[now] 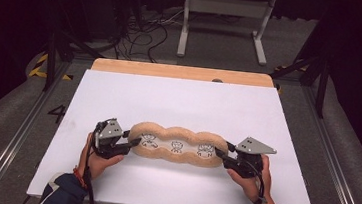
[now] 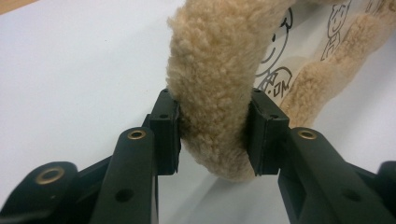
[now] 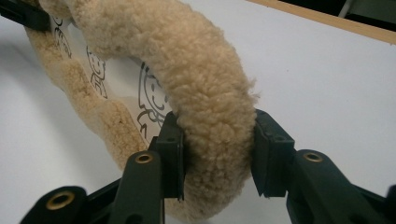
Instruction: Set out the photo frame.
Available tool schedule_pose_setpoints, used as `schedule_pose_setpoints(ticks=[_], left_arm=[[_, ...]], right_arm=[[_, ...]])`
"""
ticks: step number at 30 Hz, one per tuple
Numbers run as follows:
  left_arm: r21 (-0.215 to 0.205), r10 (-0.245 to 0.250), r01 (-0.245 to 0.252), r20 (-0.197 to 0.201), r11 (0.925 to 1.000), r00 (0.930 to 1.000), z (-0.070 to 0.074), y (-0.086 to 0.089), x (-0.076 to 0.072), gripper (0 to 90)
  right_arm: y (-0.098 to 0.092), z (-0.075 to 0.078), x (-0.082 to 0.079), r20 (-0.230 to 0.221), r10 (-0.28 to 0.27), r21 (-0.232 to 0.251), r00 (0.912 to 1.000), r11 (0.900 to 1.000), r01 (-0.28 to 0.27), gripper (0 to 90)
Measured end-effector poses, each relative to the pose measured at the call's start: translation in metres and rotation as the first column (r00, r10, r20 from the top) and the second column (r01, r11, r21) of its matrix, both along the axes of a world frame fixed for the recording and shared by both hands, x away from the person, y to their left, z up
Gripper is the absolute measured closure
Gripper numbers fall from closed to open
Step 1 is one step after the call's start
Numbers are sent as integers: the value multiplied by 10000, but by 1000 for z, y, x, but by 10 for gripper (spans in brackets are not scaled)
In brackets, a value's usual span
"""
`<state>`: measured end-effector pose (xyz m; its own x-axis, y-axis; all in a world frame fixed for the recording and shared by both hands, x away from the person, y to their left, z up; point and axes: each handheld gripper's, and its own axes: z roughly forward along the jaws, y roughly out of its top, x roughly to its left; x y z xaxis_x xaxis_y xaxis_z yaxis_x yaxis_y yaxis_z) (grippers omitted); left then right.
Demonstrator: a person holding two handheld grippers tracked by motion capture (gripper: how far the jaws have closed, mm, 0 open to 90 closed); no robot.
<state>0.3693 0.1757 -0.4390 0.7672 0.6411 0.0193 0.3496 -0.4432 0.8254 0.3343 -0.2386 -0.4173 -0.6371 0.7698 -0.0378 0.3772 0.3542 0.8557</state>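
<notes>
A long tan fleece cushion (image 1: 177, 144) with three lobes lies across the near part of the white board (image 1: 179, 102); black cartoon figures are printed on its cream centre. My left gripper (image 1: 132, 144) grips its left end. In the left gripper view the pads (image 2: 166, 135) press into the thick fleece rim (image 2: 215, 70), which lifts slightly off the board. My right gripper (image 1: 224, 154) clamps the right end, and in the right gripper view both pads (image 3: 268, 156) squeeze the rim (image 3: 187, 56). A hand holds each gripper from below.
The white board rests on a wooden table whose far edge (image 1: 182, 72) shows behind it. On the floor beyond are a white metal stand (image 1: 224, 21) and loose cables (image 1: 145, 33). Bare board lies ahead of the cushion and to both sides.
</notes>
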Motion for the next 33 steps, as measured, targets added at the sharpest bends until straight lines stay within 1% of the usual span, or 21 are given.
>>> schedule_pose_setpoints(ticks=[3, 4, 5, 6, 7, 10, 11, 12, 15, 16, 19, 22, 24, 25, 28, 29, 31, 33], left_arm=[[91, -7, 6, 76, 10000, 10000, 1, 0, -1, 602], [108, 31, -33, 119, 9999, 9999, 1, 0, -1, 588], [54, 48, -48, 109, 10000, 9999, 2, 0, -2, 581], [-3, 81, -81, 223, 10000, 9997, 4, 3, -3, 575], [-102, 118, -115, 254, 9999, 9996, 4, 5, -4, 564], [-65, 187, -185, 343, 9998, 9992, 6, 8, -6, 520], [-32, 182, -181, 468, 9998, 9987, 7, 11, -8, 518], [-32, 182, -181, 468, 9998, 9987, 7, 11, -8, 512], [-56, 239, -237, 529, 9997, 9983, 9, 12, -12, 483], [98, 281, -289, 720, 9995, 9970, 11, 12, -13, 472], [77, 283, -290, 752, 9996, 9968, 12, 11, -13, 443], [234, 367, -388, 818, 9990, 9960, 12, 11, -14, 386], [100, 390, -399, 780, 9992, 9962, 12, 12, -15, 359], [106, 377, -387, 818, 9992, 9959, 13, 14, -17, 330], [42, 251, -256, 868, 9997, 9959, 13, 16, -20, 300], [34, 204, -208, 948, 9998, 9953, 14, 17, -21, 300], [-12, 315, -315, 957, 9995, 9949, 15, 20, -22, 278], [-37, 291, -289, 890, 9996, 9956, 14, 22, -23, 260]], right_arm=[[0, 1, -2, 97, 30, -117, 9999, 9999, -29, 594], [-1, 2, -2, 120, 43, -132, 9999, 9999, -41, 585], [-2, 2, -3, 121, 53, -111, 9999, 9999, -52, 575], [-3, 4, -3, 153, 37, -96, 9999, 9999, -36, 574], [-5, 5, -4, 159, 47, -80, 9999, 10000, -46, 565], [-7, 7, -4, 123, 127, -121, 9998, 9998, -125, 550], [-9, 8, -5, 167, 138, -190, 9998, 9997, -134, 537], [-9, 8, -5, 167, 138, -190, 9998, 9997, -134, 537], [-11, 11, -9, 403, 164, -306, 9991, 9994, -152, 533], [-13, 12, -11, 495, 152, -280, 9987, 9995, -138, 532], [-14, 13, -13, 522, 169, -266, 9985, 9995, -155, 518], [-19, 15, -14, 553, 103, -182, 9984, 9998, -93, 496], [-23, 16, -15, 565, 15, -137, 9984, 9999, -7, 484], [-26, 18, -16, 566, -34, -40, 9984, 10000, 36, 485], [-28, 20, -18, 602, 28, -124, 9982, 9999, -21, 476], [-29, 20, -19, 666, -15, -214, 9978, 9998, 29, 468], [-31, 19, -21, 721, -61, -293, 9974, 9995, 83, 437], [-34, 18, -22, 755, -148, -467, 9970, 9987, 184, 394]])
